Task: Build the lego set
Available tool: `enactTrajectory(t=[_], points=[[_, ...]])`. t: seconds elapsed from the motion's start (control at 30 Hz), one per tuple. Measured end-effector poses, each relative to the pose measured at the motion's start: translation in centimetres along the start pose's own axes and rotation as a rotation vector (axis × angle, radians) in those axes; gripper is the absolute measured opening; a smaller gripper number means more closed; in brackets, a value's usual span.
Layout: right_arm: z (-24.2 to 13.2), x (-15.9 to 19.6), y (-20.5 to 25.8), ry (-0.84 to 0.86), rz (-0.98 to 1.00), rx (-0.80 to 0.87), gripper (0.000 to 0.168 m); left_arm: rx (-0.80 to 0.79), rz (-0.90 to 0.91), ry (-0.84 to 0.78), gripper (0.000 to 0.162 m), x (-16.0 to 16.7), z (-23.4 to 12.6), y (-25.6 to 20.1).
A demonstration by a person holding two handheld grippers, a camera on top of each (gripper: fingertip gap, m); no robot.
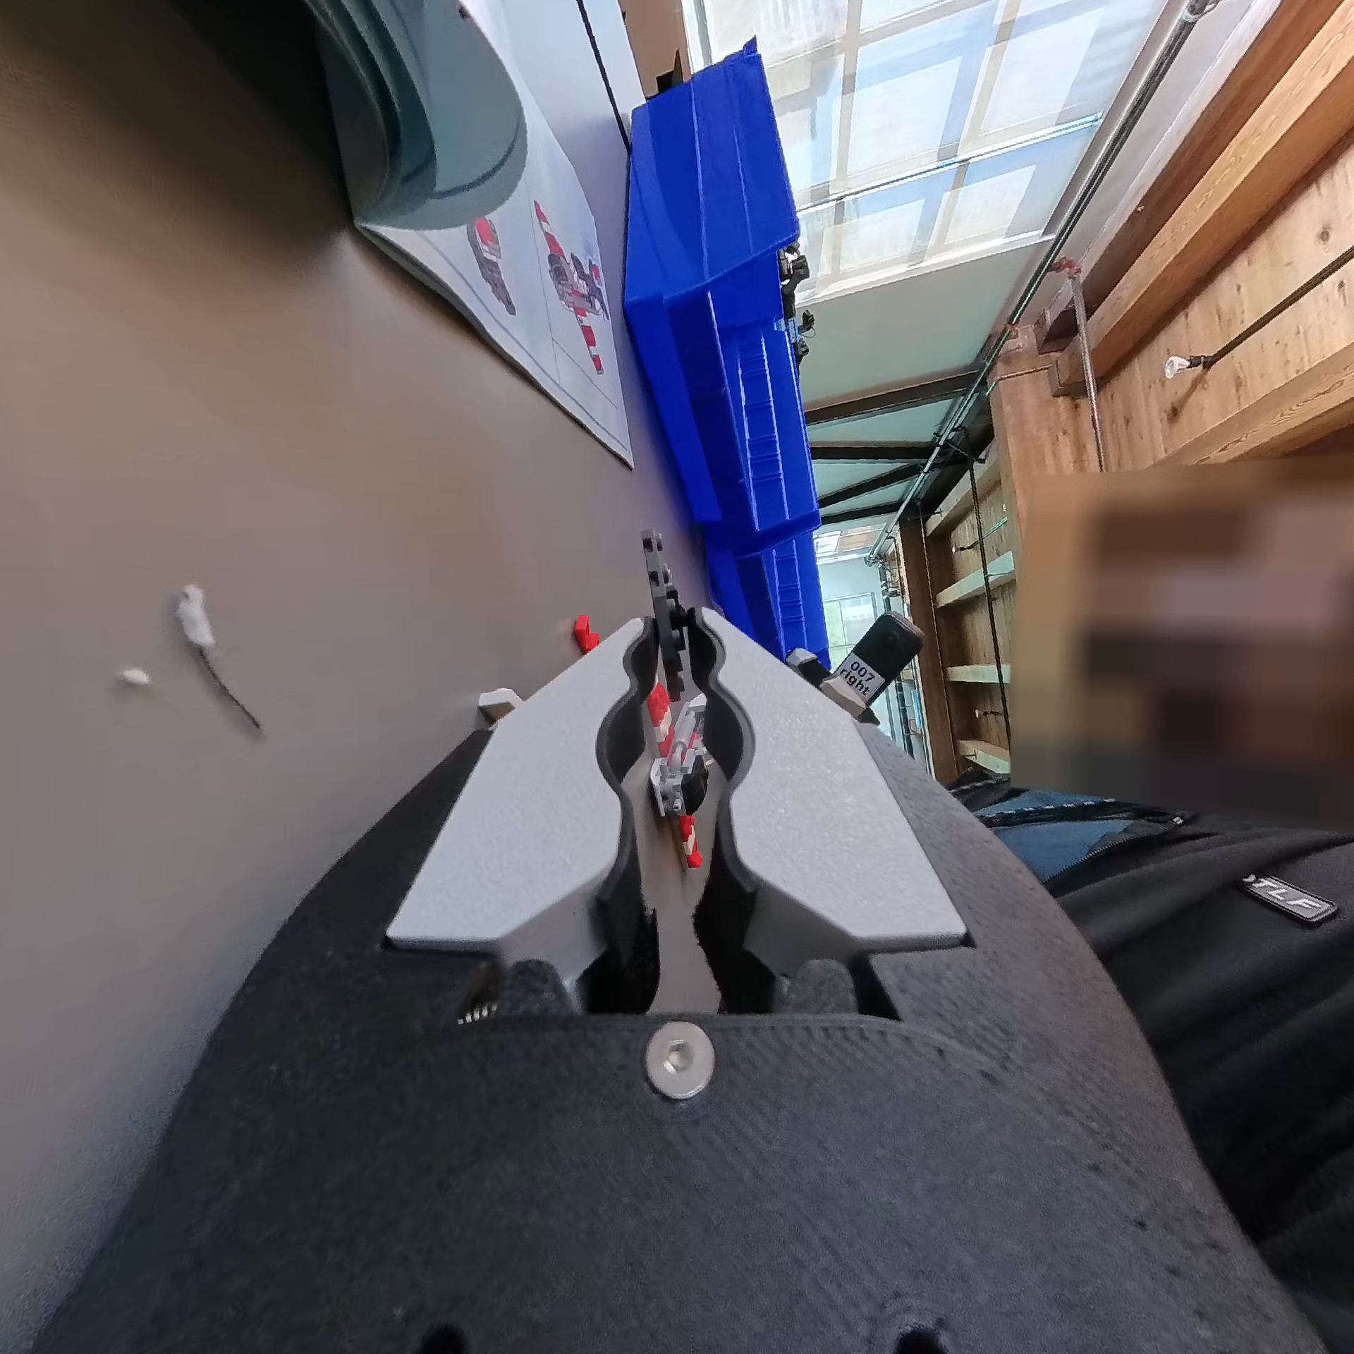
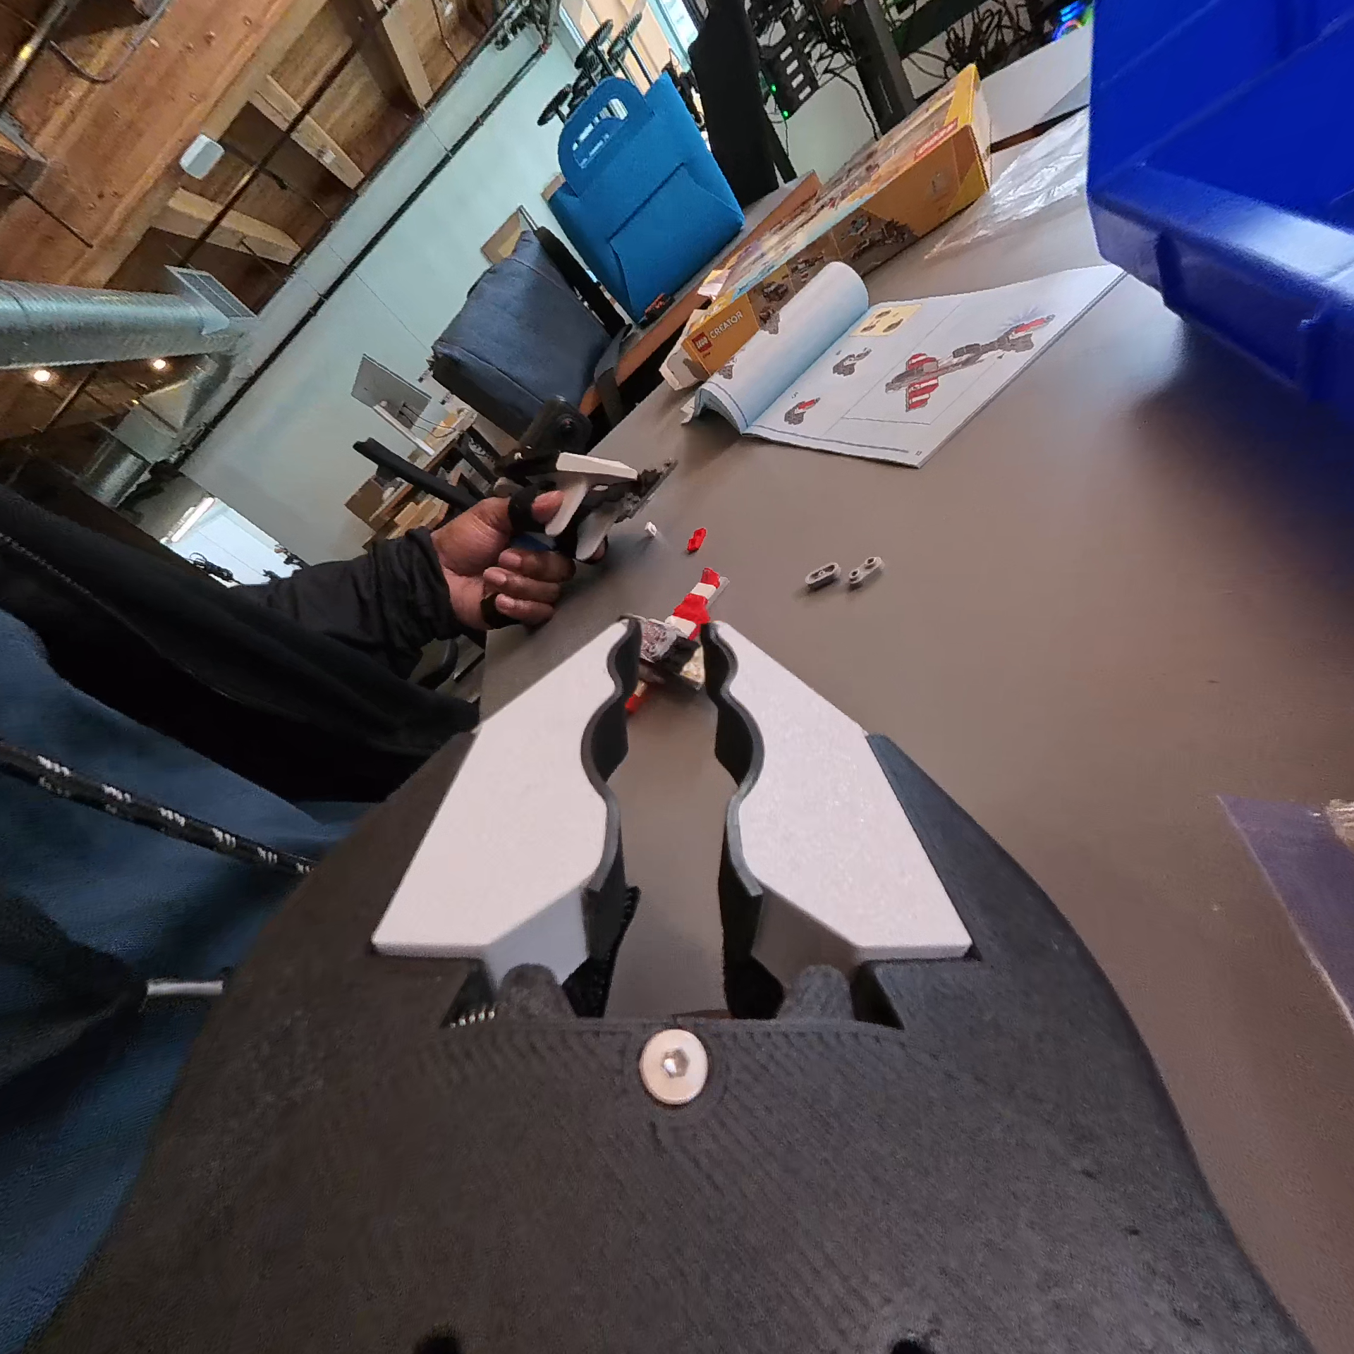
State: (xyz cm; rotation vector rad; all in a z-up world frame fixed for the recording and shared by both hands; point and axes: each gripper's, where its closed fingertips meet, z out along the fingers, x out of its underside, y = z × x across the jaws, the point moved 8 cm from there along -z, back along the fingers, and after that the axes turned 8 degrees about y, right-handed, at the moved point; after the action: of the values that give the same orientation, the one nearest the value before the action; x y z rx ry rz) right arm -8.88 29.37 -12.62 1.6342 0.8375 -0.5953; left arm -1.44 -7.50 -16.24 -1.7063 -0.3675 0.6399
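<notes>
My left gripper point(image 1: 670, 630) is shut on a dark grey lego assembly point(image 1: 659, 579) that sticks out past its tips. A red, white and grey part point(image 1: 678, 769) shows in the gap behind the tips. In the right wrist view the left gripper point(image 2: 634, 483) is held in a hand at the table's near edge, with the dark grey assembly point(image 2: 652, 476) in it. My right gripper point(image 2: 667, 630) is low over the table, its tips closed on either side of a red and white striped lego model point(image 2: 692, 612).
On the grey table point(image 2: 1026, 659) lie two small grey pieces point(image 2: 842, 575), a red piece point(image 2: 696, 540), a white piece point(image 2: 650, 529) and an open instruction booklet point(image 2: 916, 374). Behind are a lego box point(image 2: 879, 198) and blue bins point(image 2: 1231, 183). A plastic bag point(image 2: 1304, 879) is at right. About 25 centimetres separates my left fingertips from my right.
</notes>
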Motion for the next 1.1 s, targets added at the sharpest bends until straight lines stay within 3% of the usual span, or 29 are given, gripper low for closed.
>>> enactTrajectory(t=[0.2,0.33,0.43,0.5,0.63,0.73,0.83,0.97,1.1], points=[[-0.3,-0.7,0.2,-0.062,-0.049,-0.008,0.017,0.008,-0.008,0.005,0.008,0.0,0.1,0.0],[-6.0,-7.0,1.8,-0.217,-0.194,-0.041,0.023,-0.001,-0.036,0.037,0.008,0.0,0.4,0.3],[-11.2,-15.1,1.9,-0.053,-0.411,0.178,0.03,0.019,-0.038,0.055,0.008,0.1,0.5,0.2],[-12.5,-20.5,2.1,0.089,-0.6,0.299,0.03,0.041,-0.029,0.06,0.007,0.1,0.4,0.0],[-8.0,-27.6,-4.4,0.49,-0.87,0.464,0.033,0.095,0.01,0.054,0.007,0.3,0.2,-0.6],[-2.5,-27.0,-12.4,0.875,-0.95,0.423,0.034,0.121,0.04,0.046,0.007,0.4,-0.1,-0.9],[1.2,-24.5,-18.3,1.133,-0.99,0.345,0.033,0.134,0.074,0.049,0.007,0.6,-0.1,-1.3],[3.1,-22.7,-22.5,1.329,-0.974,0.333,0.034,0.145,0.121,0.041,0.007,0.9,-0.3,-1.7],[3.0,-21.9,-24.5,1.406,-0.918,0.337,0.034,0.18,0.106,0.045,0.008,0.8,-0.5,-1.7]])
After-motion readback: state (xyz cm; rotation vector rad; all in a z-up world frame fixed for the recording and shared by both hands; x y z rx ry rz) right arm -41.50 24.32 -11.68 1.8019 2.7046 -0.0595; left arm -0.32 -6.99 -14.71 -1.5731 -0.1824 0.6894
